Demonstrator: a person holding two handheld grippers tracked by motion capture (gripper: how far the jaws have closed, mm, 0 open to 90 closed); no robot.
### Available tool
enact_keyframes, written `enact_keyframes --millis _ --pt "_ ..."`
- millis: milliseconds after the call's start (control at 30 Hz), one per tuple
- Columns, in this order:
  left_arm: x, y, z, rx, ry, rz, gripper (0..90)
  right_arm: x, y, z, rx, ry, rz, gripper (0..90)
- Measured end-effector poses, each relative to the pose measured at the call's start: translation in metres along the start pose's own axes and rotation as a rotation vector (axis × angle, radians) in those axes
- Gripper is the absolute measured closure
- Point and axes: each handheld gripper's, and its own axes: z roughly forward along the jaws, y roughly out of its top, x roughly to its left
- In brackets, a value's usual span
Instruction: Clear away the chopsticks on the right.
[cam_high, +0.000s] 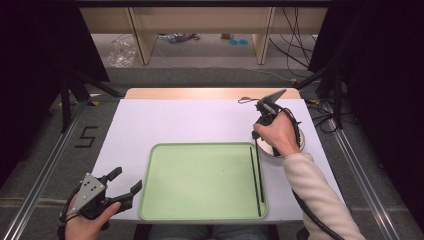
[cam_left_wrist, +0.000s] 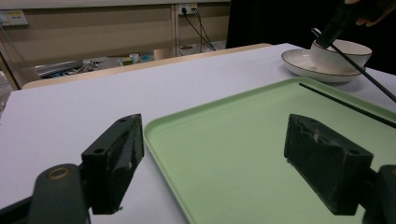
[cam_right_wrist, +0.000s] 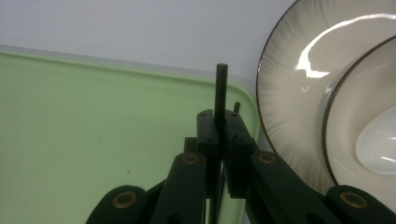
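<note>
Right gripper view: the right tool (cam_right_wrist: 218, 133) is clamped on a black chopstick (cam_right_wrist: 221, 93) at the green tray's (cam_right_wrist: 93, 130) right edge, beside the plate (cam_right_wrist: 285, 102). In the high view, a second chopstick (cam_high: 254, 180) lies in the tray; the left tool (cam_high: 125, 184) gapes wide, lower left.

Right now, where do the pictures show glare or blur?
Right gripper view: bright glare on the plate and the bowl; the right gripper, shut on a black chopstick, looks soft up close. Left gripper view: the left gripper jaws look slightly blurred. High view: evenly lit green tray, dark sides.
</note>
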Motion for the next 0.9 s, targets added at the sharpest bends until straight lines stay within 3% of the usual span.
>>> enact_keyframes --millis 33,67,200,333,367,400,467,500,533,633,667,867,900 --pt "0.000 0.000 0.000 0.000 0.000 0.000 20.0 0.001 -0.001 0.003 0.030 -0.006 0.038 87.9" --pt "0.000 0.000 0.000 -0.001 0.001 0.001 20.0 -0.001 -0.002 0.009 0.065 -0.015 0.030 87.9" --pt "0.000 0.000 0.000 0.001 0.000 0.001 20.0 -0.004 -0.006 0.024 0.120 -0.047 0.057 87.9" --pt "0.000 0.000 0.000 0.001 0.000 0.001 20.0 -0.007 -0.010 0.039 0.141 -0.062 0.073 87.7" --pt "0.000 0.000 0.000 0.000 0.000 0.001 20.0 -0.007 -0.011 0.042 0.141 -0.066 0.084 87.7" --pt "0.000 0.000 0.000 -0.002 0.000 0.001 20.0 -0.004 -0.011 0.044 0.145 -0.077 0.125 87.5" --pt "0.000 0.000 0.000 0.000 0.000 0.001 20.0 -0.004 -0.012 0.048 0.165 -0.083 0.122 87.1" --pt "0.000 0.000 0.000 0.000 0.000 0.001 20.0 -0.006 -0.014 0.051 0.150 -0.089 0.077 87.0" --pt "0.000 0.000 0.000 0.000 0.000 0.001 20.0 -0.005 -0.013 0.051 0.163 -0.088 0.094 86.8" --pt "0.000 0.000 0.000 -0.002 0.001 0.000 20.0 -0.003 -0.014 0.057 0.179 -0.113 0.088 86.3" --pt "0.000 0.000 0.000 -0.005 -0.005 0.000 20.0 -0.002 -0.014 0.059 0.174 -0.115 0.106 86.1" --pt "0.000 0.000 0.000 -0.001 -0.002 0.001 20.0 0.000 -0.017 0.062 0.144 -0.129 0.075 80.5" --pt "0.000 0.000 0.000 0.000 -0.001 0.002 20.0 -0.002 -0.018 0.062 0.128 -0.136 0.037 79.8"
